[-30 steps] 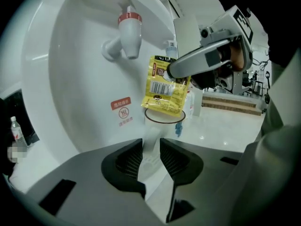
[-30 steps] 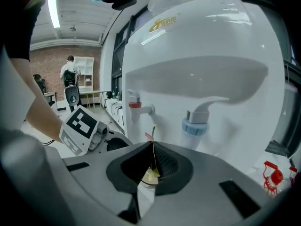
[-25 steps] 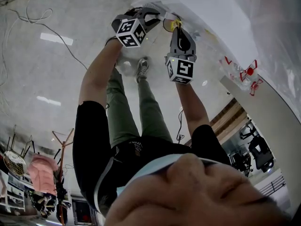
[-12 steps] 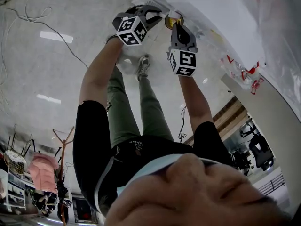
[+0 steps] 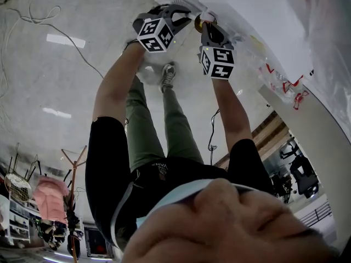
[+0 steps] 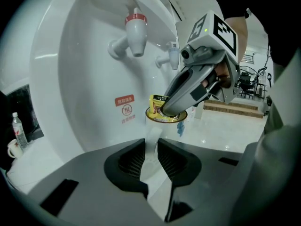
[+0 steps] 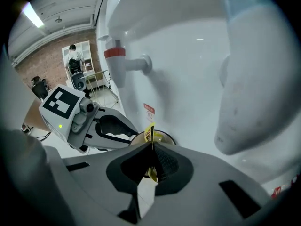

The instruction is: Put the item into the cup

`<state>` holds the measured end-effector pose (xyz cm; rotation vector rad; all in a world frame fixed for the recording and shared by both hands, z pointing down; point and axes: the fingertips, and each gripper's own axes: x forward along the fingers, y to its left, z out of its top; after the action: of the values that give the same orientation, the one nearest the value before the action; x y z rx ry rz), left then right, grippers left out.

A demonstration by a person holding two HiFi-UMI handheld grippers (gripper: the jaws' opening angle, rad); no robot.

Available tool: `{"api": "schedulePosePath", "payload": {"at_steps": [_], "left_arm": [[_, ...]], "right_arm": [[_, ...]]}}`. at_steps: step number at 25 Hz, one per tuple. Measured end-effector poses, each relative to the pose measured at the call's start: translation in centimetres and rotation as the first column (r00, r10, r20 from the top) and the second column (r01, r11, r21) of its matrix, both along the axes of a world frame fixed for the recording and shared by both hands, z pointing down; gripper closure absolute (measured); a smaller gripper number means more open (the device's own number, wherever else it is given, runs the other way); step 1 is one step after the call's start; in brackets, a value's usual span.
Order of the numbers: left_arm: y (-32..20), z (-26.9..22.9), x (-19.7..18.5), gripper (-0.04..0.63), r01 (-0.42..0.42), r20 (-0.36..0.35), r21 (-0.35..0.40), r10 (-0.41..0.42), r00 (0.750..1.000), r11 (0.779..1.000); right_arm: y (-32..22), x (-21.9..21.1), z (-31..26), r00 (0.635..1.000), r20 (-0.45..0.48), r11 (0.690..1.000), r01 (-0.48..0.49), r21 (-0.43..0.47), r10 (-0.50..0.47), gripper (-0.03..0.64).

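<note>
A small pale paper cup (image 6: 165,117) with a yellowish rim hangs in front of a white water dispenser (image 6: 89,79). My left gripper (image 6: 151,147) is shut on the cup's side wall, which runs as a white strip between the pads. My right gripper (image 7: 151,149) is shut on a thin yellow sachet (image 7: 149,134), seen edge-on between its jaws. In the left gripper view the sachet (image 6: 157,102) stands at the cup's mouth, with the right gripper's tips (image 6: 170,108) over the rim. In the head view both grippers (image 5: 184,16) (image 5: 207,27) meet at the cup (image 5: 202,22).
The dispenser has a red-collared tap (image 6: 136,28) and a blue tap (image 6: 173,56) above the cup; the blue tap (image 7: 247,79) bulks close on the right in the right gripper view. Cables (image 5: 33,21) lie on the glossy floor. A bottle (image 6: 18,128) stands far left.
The right gripper has moved up toward the dispenser, bringing the sachet from beside the cup to its mouth. The left gripper has held the cup nearly still.
</note>
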<state>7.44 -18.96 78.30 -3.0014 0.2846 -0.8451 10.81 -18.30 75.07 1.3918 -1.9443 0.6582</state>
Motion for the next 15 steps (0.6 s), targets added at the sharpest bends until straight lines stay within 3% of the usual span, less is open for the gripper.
{"api": "schedulePosePath", "payload": {"at_steps": [10,15], "left_arm": [[0.1,-0.1,0.1,0.497,-0.015,-0.012,0.016,0.015,1.0,1.0],[0.2,0.0,0.4,0.497,-0.019,-0.011,0.018,0.019,1.0,1.0]], "right_arm": [[0.1,0.0,1.5,0.998,-0.052,0.995,0.022,-0.096,-0.027,0.574],[-0.1,0.1,1.8,0.998,-0.055,0.995,0.005,-0.097,-0.01,0.572]]}}
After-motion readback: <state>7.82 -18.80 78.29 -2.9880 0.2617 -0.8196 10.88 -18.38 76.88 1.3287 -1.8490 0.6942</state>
